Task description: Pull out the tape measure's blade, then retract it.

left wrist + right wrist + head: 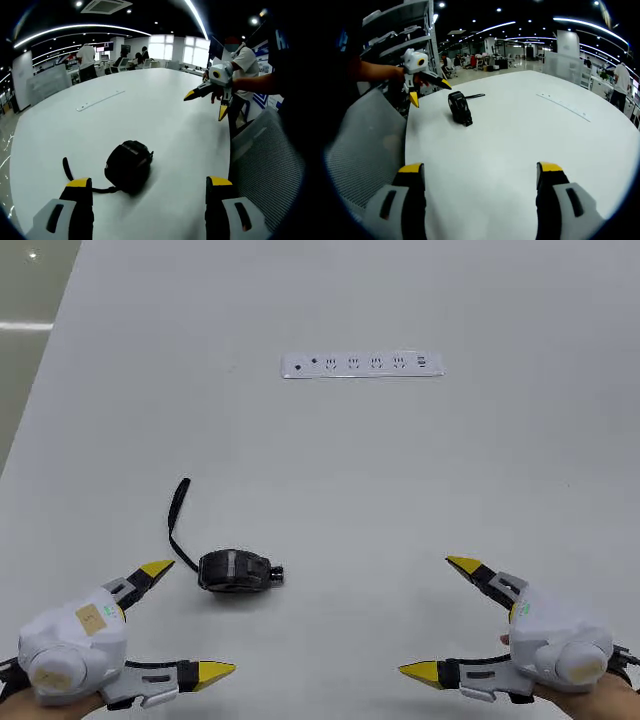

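The place was a large open-plan office or lab floor. A wide white table [450, 470] carried a white socket strip [362, 364], and a grey mesh chair [265, 165] stood at its edge. Overhead ran a dark ceiling with curved light strips [65, 27], small spotlights [499, 9] and an air vent [105, 6]. Further back were bright windows [175, 49], metal shelving [405, 30], more desks, and several people [86, 57] among them.
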{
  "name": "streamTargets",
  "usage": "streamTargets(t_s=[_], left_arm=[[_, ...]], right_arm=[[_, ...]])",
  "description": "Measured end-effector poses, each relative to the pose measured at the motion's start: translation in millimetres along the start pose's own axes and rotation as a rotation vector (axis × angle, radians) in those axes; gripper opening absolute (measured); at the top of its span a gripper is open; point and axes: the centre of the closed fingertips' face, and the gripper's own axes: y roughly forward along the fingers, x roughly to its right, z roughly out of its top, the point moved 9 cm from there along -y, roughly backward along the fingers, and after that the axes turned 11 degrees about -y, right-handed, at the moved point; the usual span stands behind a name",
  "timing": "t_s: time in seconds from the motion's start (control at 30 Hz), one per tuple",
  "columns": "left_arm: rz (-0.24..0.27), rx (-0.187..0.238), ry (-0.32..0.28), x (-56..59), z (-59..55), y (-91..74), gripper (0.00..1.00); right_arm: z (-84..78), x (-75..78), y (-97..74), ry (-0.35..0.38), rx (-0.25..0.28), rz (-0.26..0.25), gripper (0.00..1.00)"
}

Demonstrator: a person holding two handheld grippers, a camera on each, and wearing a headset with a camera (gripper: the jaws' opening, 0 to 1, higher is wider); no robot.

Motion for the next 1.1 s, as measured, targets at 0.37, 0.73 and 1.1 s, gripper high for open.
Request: streamTargets(t_s=[0.37,0.73,1.1], left_arm=[[-0.025,-0.038,0.036,-12.0,6.3,5.8,0.86],[-0.048,-0.082,0.077,-20.1,10.5,14.2,0.77],[-0.075,-0.159,0.153,-32.8,17.0,28.2,0.65]], right_arm=[[4.0,9.6,12.7,-0.038,-0.004,0.038,0.82],[11.3,15.6,27.5,-0.079,0.007,0.077,0.73],[23.9,21.1,54.9,-0.152,0.021,0.136,0.63]])
